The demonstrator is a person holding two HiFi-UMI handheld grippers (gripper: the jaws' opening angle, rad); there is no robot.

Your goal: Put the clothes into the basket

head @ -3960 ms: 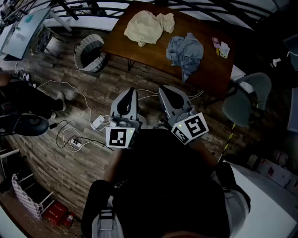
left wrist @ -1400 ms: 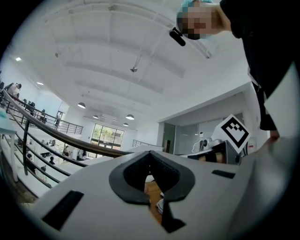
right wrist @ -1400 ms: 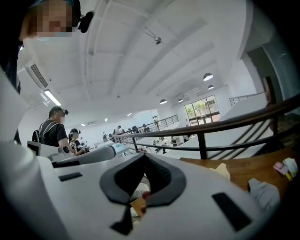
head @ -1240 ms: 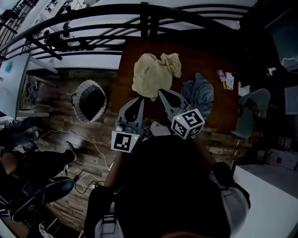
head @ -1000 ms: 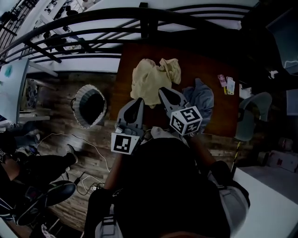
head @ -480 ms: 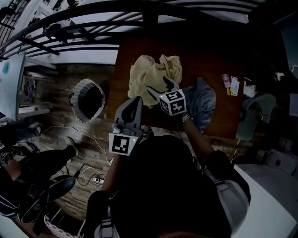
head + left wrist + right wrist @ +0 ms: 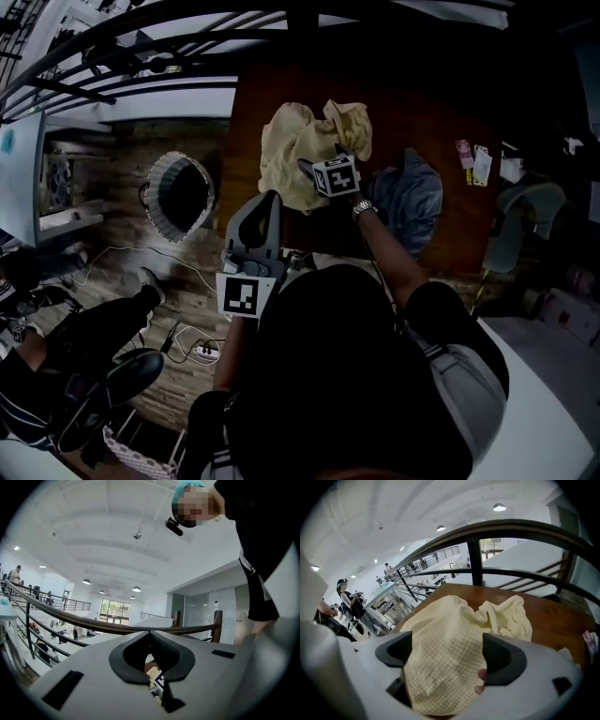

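A yellow cloth (image 7: pixel 298 142) lies crumpled on the brown wooden table (image 7: pixel 441 103), with a blue-grey cloth (image 7: pixel 412 197) to its right. My right gripper (image 7: pixel 317 161) reaches down over the yellow cloth's near edge. Its jaws have just been opening and stand wide. In the right gripper view the yellow cloth (image 7: pixel 445 653) fills the gap between the jaws of the right gripper (image 7: pixel 446 657), and the pads are not pressing on it. My left gripper (image 7: pixel 266 201) is shut and empty, held level near the table's near-left corner. The round woven basket (image 7: pixel 153 183) stands on the floor left of the table.
A dark railing (image 7: pixel 141 56) runs behind the table. Small cards (image 7: pixel 473 161) lie at the table's right end, and a grey chair (image 7: pixel 525 220) stands beyond it. Cables and a power strip (image 7: pixel 202 352) lie on the wooden floor; a seated person's legs (image 7: pixel 103 328) are at the left.
My right gripper has swung forward and down onto the yellow cloth, and its jaws have gone from shut to wide. The left gripper has shifted only slightly.
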